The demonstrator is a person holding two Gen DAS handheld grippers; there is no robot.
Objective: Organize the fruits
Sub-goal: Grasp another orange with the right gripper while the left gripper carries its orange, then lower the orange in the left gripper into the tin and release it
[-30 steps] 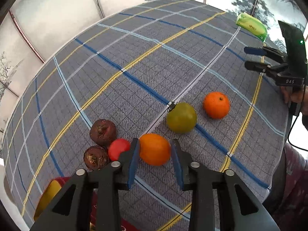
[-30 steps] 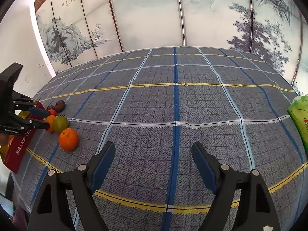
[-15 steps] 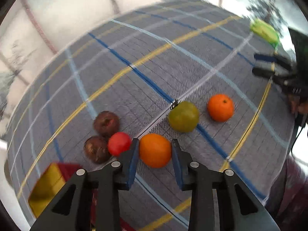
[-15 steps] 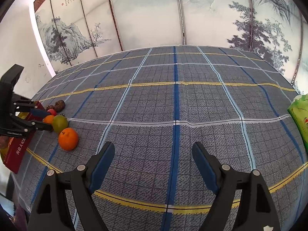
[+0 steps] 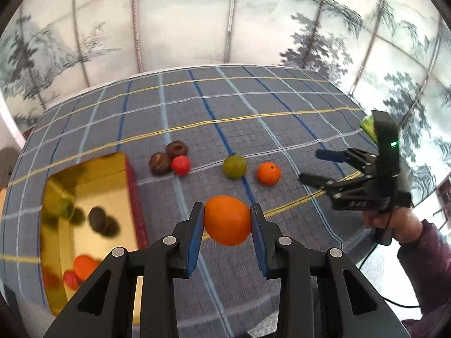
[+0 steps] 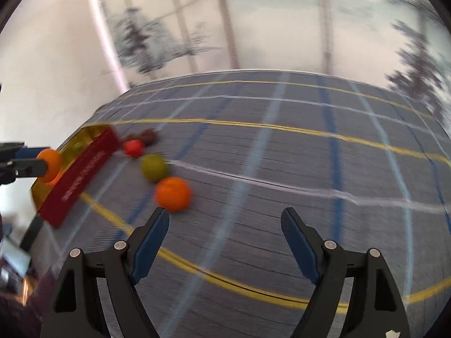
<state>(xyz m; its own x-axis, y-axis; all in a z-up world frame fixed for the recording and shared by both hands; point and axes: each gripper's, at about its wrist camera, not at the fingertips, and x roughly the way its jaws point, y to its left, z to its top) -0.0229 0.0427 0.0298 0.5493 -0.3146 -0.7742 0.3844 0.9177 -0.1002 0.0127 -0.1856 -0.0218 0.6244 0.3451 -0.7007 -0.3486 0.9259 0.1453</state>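
Fingers of the left gripper [image 5: 227,219] pinch the orange [image 5: 227,220] across its widest part, lifted off the cloth. It looks firm, round and smooth-skinned, so a grip off that middle could let it roll out. The right gripper [image 6: 225,225] is spread wide with nothing between its fingers.

Bare cloth [image 6: 253,225] beneath right fingers [image 6: 153,239]

An orange [image 5: 227,220], round and smooth, is clamped between the blue pads of the left gripper [image 5: 227,225] and held clear of the checked cloth. On the cloth lie a second orange [image 5: 268,173], a green fruit [image 5: 234,166] just beside it, then a small red fruit [image 5: 180,165] touching two dark brown ones [image 5: 160,163]. The gold-lined box [image 5: 84,186] with red sides lies open nearby, holding a few blurred fruits.
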